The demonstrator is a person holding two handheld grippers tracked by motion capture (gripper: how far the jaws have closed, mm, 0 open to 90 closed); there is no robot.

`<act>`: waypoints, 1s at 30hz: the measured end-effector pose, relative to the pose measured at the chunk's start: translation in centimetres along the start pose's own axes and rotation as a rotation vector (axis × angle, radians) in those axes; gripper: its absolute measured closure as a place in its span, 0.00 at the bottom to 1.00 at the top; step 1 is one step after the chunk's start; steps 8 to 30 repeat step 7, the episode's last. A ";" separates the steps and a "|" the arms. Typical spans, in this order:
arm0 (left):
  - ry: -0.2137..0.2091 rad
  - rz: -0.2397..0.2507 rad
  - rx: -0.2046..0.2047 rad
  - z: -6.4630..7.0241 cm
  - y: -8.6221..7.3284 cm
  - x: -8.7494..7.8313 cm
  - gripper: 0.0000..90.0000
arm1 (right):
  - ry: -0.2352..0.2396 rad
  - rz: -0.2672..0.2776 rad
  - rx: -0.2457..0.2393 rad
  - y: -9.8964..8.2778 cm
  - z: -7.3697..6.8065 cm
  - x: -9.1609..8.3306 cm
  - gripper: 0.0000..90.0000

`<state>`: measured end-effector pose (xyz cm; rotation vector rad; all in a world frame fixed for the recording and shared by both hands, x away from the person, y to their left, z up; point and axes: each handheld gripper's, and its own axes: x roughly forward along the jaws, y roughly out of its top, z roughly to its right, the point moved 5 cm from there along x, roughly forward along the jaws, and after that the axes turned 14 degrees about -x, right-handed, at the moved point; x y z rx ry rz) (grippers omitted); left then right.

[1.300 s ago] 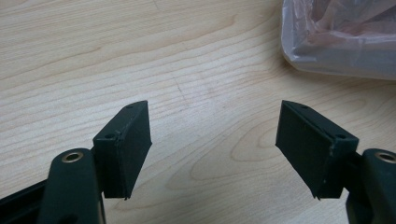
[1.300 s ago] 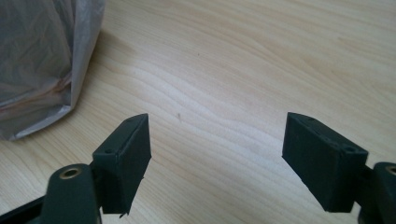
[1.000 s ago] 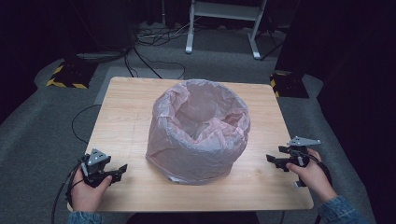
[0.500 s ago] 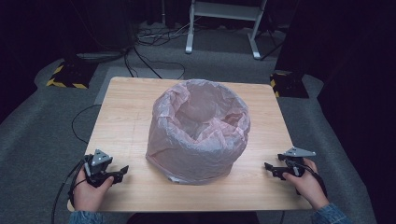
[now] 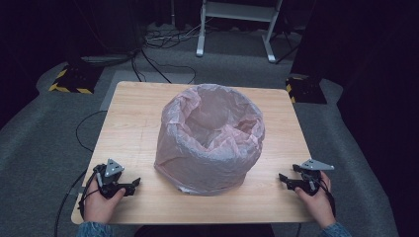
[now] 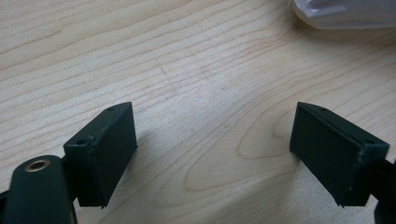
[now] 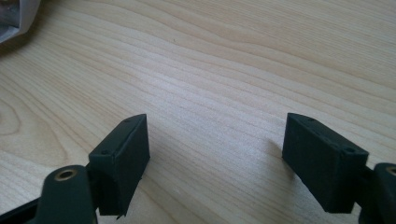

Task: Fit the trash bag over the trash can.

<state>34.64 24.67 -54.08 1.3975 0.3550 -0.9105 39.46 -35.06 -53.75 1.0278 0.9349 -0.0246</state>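
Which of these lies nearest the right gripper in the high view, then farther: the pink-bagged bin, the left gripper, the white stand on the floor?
From the right gripper, at the table's right front corner:
1. Pink-bagged bin, mid-table, just to its left.
2. Left gripper, at the left front corner, beyond the bin.
3. White stand, on the floor past the table's far edge.

A square wooden table [image 5: 133,123] with a pale grain stands on grey carpet [image 5: 44,143]. At its middle sits a round bin lined with a thin pink plastic bag [image 5: 210,143], the bag's rim folded over the outside and its hem touching the tabletop. A gripper rests low at each near corner, one left [image 5: 129,185], one right [image 5: 285,178].
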 end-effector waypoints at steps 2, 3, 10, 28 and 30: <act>0.000 0.000 0.000 0.0 0.0 0.0 0.16 | 0.002 0.000 0.002 0.0 0.0 0.0 0.26; 0.000 0.000 0.000 0.0 0.0 0.0 0.16 | 0.002 0.000 0.002 0.0 0.0 0.0 0.26; 0.001 -0.001 -0.002 0.0 0.1 0.1 0.16 | 0.002 0.000 0.002 0.0 0.0 0.0 0.26; 0.001 -0.001 -0.002 0.0 0.1 0.1 0.16 | 0.002 0.000 0.002 0.0 0.0 0.0 0.26; 0.001 -0.001 -0.002 0.0 0.1 0.1 0.16 | 0.002 0.000 0.002 0.0 0.0 0.0 0.26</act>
